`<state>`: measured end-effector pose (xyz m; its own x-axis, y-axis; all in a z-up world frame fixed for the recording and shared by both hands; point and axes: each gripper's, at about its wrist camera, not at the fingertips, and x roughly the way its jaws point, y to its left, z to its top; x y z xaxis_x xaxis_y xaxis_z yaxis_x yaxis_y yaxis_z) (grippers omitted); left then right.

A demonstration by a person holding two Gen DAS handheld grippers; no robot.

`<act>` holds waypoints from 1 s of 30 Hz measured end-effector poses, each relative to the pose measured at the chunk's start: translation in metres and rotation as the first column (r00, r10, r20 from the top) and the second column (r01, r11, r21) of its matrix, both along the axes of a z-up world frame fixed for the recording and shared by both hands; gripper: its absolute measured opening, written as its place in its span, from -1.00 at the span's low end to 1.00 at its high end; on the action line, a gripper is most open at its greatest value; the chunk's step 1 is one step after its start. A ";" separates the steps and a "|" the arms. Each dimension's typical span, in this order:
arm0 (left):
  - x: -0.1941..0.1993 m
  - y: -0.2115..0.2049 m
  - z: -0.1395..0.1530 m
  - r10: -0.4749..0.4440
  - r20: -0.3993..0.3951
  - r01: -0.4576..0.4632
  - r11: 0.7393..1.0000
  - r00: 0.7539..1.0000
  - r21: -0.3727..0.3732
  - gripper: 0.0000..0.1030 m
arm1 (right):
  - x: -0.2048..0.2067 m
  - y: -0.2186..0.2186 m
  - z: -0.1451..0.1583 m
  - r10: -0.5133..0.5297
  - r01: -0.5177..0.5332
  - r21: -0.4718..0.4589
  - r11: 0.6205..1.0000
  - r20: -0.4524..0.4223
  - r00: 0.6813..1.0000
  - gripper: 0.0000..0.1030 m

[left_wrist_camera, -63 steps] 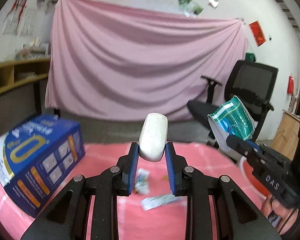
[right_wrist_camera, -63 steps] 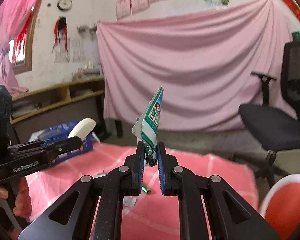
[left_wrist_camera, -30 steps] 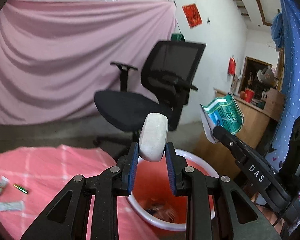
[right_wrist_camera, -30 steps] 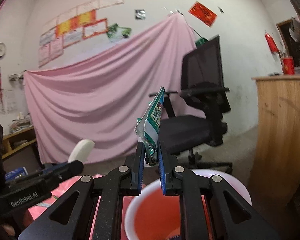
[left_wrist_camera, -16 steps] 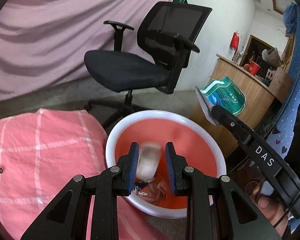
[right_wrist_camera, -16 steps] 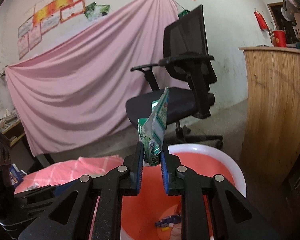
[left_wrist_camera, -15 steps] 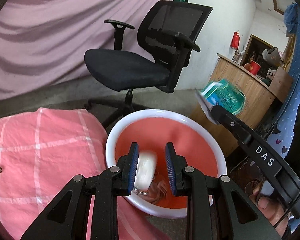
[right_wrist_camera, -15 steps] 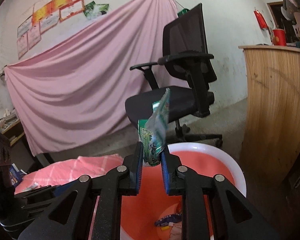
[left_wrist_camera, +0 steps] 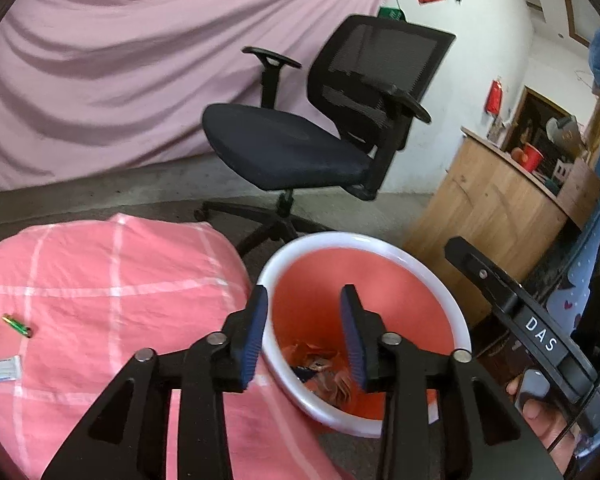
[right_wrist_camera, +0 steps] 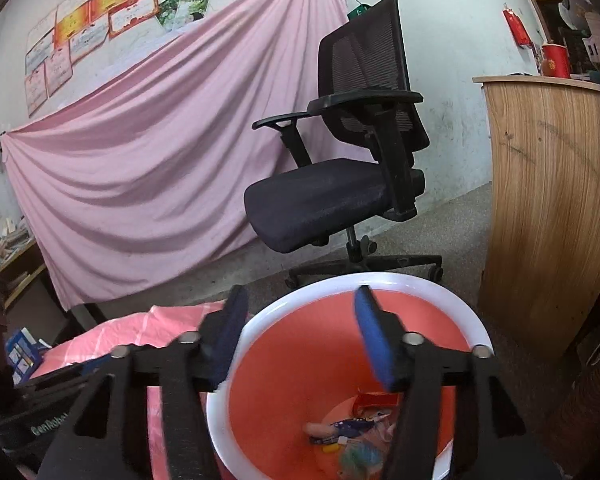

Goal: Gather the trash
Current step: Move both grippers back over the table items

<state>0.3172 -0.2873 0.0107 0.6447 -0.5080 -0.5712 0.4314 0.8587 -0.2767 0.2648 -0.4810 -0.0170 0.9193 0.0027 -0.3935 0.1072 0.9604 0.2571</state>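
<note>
Both hand-held tools hung with their blue-padded fingers spread wide and nothing between them above the trash bin (left_wrist_camera: pixel 458 322), a white-rimmed tub with an orange-red inside that stood on the floor just beside the pink checked cloth (left_wrist_camera: pixel 100 280). The left gripper (left_wrist_camera: pixel 303 330) was poised over the near-left part of the rim, holding and touching nothing; the right gripper (right_wrist_camera: pixel 300 340), its fingers (right_wrist_camera: pixel 374 344) blurred, was likewise agape and empty over the tub's mouth. At the bottom of the bin lay a heap of collected trash (right_wrist_camera: pixel 352 432): crumpled wrappers in blue, orange and pale tones, with a greenish scrap near the front, too jumbled to sort piece by piece. Only the left wrist view showed what remained on the cloth: a small green battery (left_wrist_camera: pixel 17 325) and, near it at the frame's left edge, two pale wrappers (left_wrist_camera: pixel 0 368), all well apart from the bin. That view also caught the right tool's black arm lettered "DAS", with fingertips of the person's right hand (left_wrist_camera: pixel 540 412) beneath it. The right wrist view alone showed a blue box (right_wrist_camera: pixel 22 354) at the far left edge and framed papers on the wall above a draped pink sheet (right_wrist_camera: pixel 160 160). A black office chair (left_wrist_camera: pixel 320 136) and a wooden counter (right_wrist_camera: pixel 548 200) stood behind the bin.
</note>
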 end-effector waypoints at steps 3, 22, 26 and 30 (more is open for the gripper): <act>-0.001 0.011 0.007 0.030 0.023 -0.030 1.000 0.999 0.004 -0.31 | -0.001 0.003 0.002 0.001 -0.001 0.007 1.000 0.022 1.000 0.42; -0.046 0.147 0.053 0.445 0.372 -0.462 0.885 0.814 -0.048 0.95 | -0.019 0.097 0.040 0.117 -0.078 -0.122 0.989 0.359 0.926 1.00; -0.063 0.175 0.050 0.488 0.420 -0.517 0.855 0.765 -0.052 0.96 | -0.024 0.126 0.044 0.183 -0.124 -0.164 0.979 0.418 0.890 1.00; -0.082 0.201 0.043 0.531 0.467 -0.576 0.815 0.707 -0.055 0.96 | -0.026 0.152 0.044 0.255 -0.184 -0.198 0.963 0.446 0.858 1.00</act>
<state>0.2355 -0.0866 0.0538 0.9827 0.0596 -0.1754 -0.0763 0.9930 -0.0899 0.2383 -0.3286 0.0270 0.9770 0.2029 0.0660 -0.2080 0.9747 0.0822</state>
